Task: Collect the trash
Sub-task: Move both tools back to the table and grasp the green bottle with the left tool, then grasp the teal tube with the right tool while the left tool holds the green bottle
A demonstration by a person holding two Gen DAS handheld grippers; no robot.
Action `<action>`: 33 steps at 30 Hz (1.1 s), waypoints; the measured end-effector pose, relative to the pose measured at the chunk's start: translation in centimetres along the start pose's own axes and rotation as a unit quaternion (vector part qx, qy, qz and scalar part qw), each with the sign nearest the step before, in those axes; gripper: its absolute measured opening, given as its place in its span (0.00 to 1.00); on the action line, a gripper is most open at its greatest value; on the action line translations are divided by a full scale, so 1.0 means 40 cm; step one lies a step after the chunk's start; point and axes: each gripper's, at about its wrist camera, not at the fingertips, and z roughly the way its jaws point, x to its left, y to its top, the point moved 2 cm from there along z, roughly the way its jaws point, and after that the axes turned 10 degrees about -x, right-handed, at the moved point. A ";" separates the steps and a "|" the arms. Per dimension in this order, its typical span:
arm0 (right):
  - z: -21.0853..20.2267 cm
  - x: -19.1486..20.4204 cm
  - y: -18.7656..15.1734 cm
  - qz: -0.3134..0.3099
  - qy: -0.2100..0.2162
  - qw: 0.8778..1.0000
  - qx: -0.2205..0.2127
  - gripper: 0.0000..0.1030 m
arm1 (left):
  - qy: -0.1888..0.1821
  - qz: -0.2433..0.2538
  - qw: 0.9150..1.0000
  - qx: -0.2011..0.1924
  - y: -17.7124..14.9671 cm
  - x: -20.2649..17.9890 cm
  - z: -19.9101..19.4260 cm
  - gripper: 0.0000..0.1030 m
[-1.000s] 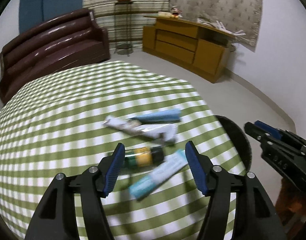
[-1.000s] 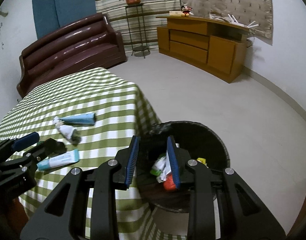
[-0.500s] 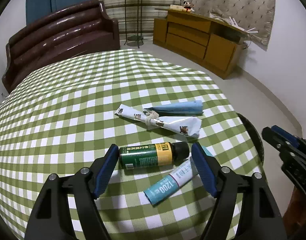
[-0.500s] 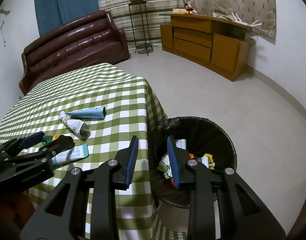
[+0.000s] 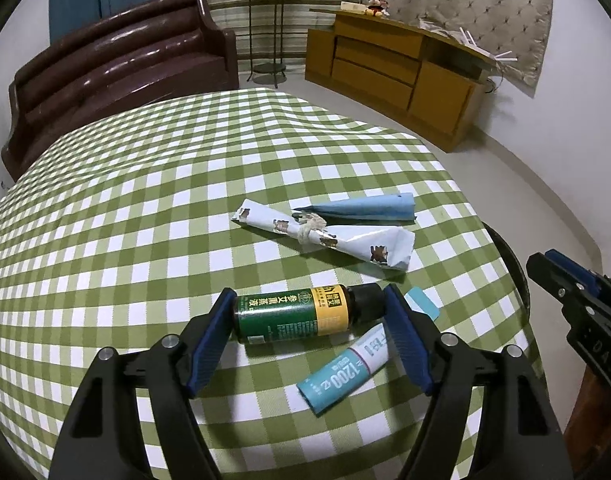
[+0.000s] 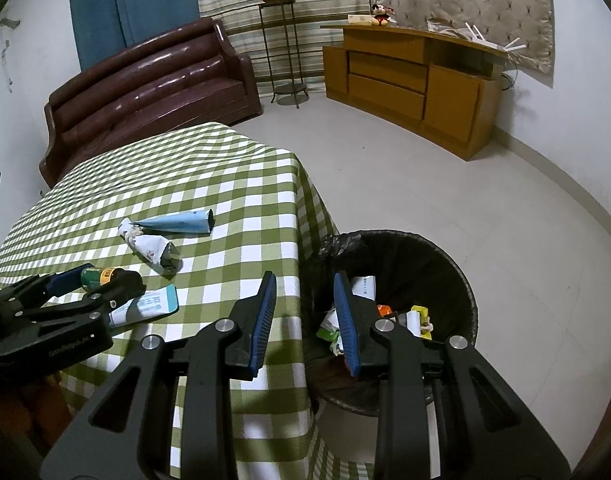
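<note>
A small green bottle (image 5: 293,314) with a yellow band and black cap lies on its side on the green checked tablecloth (image 5: 145,208). My left gripper (image 5: 307,328) is open with its jaws on either side of the bottle's two ends. A teal tube (image 5: 357,364) lies just right of it. A white patterned wrapper (image 5: 329,238) and a blue paper cone (image 5: 365,210) lie farther back. My right gripper (image 6: 305,314) is open and empty above the rim of a black bin (image 6: 433,256) holding several pieces of trash. The bottle also shows in the right wrist view (image 6: 99,274).
The bin stands on the floor at the table's right edge. A brown sofa (image 6: 145,88), a plant stand (image 6: 281,52) and a wooden cabinet (image 6: 409,76) stand along the far walls. The right gripper shows at the right edge of the left wrist view (image 5: 577,308).
My left gripper has come forward and down so its jaws now flank the green bottle. My right gripper has risen a little by the bin and stays open.
</note>
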 end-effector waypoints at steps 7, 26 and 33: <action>-0.009 0.046 -0.004 -0.008 0.016 1.000 0.003 0.29 | 0.011 0.002 1.000 -0.016 -0.015 0.058 -0.048 0.70; -0.011 0.306 -0.038 -0.035 0.067 0.996 0.036 0.40 | 0.079 -0.048 0.995 -0.036 -0.075 0.359 -0.188 0.70; 0.016 0.381 -0.048 -0.039 0.031 0.997 0.052 0.47 | 0.088 -0.065 0.993 -0.036 -0.101 0.445 -0.211 0.70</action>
